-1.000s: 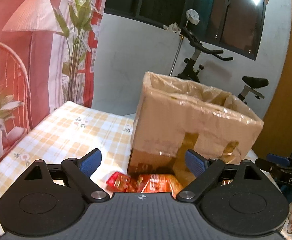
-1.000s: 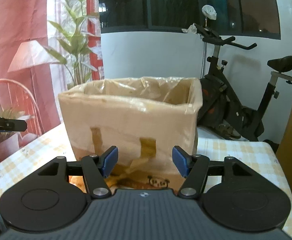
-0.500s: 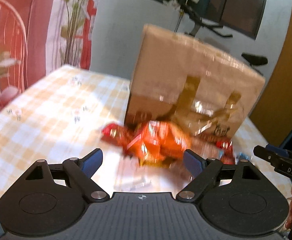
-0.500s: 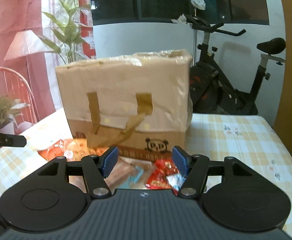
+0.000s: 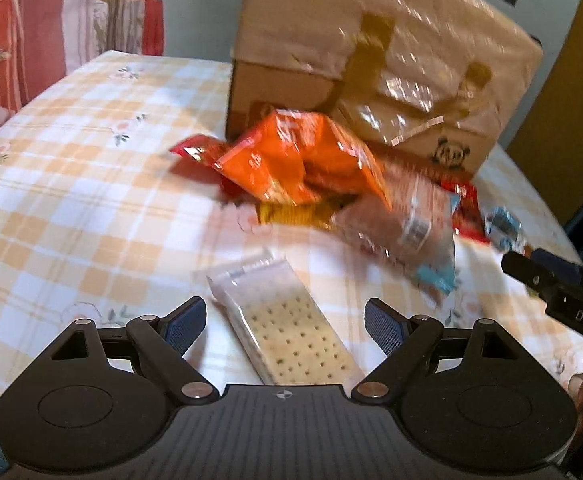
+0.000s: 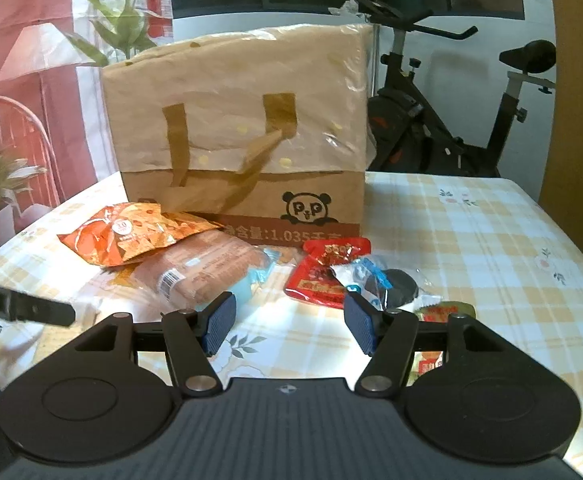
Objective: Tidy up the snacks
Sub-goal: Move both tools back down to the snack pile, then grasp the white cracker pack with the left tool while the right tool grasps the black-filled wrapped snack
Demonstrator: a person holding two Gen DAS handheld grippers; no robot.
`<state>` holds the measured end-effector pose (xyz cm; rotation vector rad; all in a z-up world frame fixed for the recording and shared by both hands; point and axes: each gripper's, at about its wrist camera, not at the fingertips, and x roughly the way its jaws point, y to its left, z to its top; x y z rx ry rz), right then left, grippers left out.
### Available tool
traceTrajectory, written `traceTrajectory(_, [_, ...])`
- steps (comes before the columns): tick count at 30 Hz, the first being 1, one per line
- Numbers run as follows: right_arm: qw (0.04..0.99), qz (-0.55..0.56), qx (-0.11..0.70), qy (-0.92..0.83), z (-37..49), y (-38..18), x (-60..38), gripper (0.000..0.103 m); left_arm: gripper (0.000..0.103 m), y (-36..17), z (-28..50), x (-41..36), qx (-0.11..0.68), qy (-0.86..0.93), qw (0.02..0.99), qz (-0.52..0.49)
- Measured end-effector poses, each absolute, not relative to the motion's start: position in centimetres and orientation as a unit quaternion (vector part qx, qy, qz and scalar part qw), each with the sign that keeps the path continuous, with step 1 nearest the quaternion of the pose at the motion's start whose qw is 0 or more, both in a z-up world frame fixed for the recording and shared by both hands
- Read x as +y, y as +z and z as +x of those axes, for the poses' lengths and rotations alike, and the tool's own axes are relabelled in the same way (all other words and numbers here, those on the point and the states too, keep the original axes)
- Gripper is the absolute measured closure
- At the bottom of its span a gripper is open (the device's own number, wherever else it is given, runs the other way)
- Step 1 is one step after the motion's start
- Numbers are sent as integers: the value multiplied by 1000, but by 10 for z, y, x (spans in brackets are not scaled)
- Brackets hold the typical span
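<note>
Several snacks lie loose at the foot of the brown box [image 6: 243,152], mid-table [image 6: 491,240], so nothing is sorted yet. Left gripper [image 5: 285,322] spread wide, empty, straddling the cracker pack [image 5: 287,328], likely first pick. Right gripper [image 6: 287,326] half spread, empty, near the red packet [image 6: 323,268].

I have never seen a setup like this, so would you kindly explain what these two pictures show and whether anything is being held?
There is no robot: a person holds a two-finger gripper in each hand, and each carries a wide-angle camera looking along its fingers. One picture comes from the left gripper, the other from the right gripper; the black shapes with blue pads at the bottom are the grippers themselves. Both are open and hold nothing. On the checked tablecloth stands a paper bag, with snacks in front of it: an orange packet, a wrapped bread, a red packet, a dark cookie. A cracker pack lies right ahead of the left gripper.
</note>
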<state>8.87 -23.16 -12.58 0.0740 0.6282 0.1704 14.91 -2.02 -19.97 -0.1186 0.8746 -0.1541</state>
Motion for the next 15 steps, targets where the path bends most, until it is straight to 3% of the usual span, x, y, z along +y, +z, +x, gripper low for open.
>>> traceTrajectory(7, [941,39,326,85,91,-137,-231,40,17,-210,149,-36,427,-72,901,-1])
traceTrajectory(11, [938,41,334,83,93,-142,-232,40,42,-206,148,-26,411,-63,909,-5])
traceTrajectory(15, [936,45,342,76,95,-146,-234,40,46,-205,150,-20,402,-67,913,-28])
